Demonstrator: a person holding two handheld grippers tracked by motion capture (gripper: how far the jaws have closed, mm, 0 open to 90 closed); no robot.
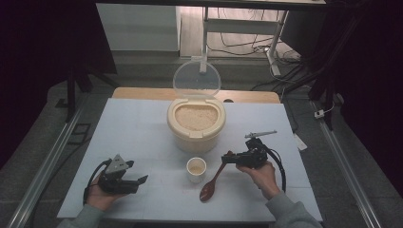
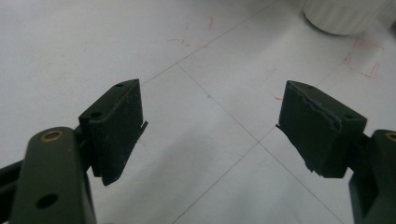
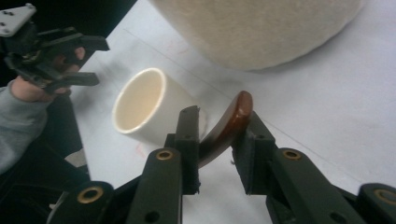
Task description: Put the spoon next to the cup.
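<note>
Right tongs [image 1: 234, 158]: your right hand [image 1: 261, 175] holds them near the desk's right front; the jaws are closed on the spoon's handle, seen close up in the right gripper view [image 3: 215, 140].
Spoon [image 1: 212, 183]: brown, wooden-looking; its bowl rests on the desk just right of the cup and its handle slants up into your right tongs.
Left tongs [image 1: 138, 182]: your left hand [image 1: 100, 194] holds them at the desk's left front, jaws spread wide and empty, bare desk between them in the left gripper view [image 2: 210, 126].
Cup [image 1: 196, 169]: small, white, upright, front centre, between your two tongs.
Bin [image 1: 196, 124]: round, cream, behind the cup, full of rice [image 1: 196, 117]; its clear lid [image 1: 196, 79] stands open.
Desk [image 1: 138, 128]: white, with thin ruled lines.
</note>
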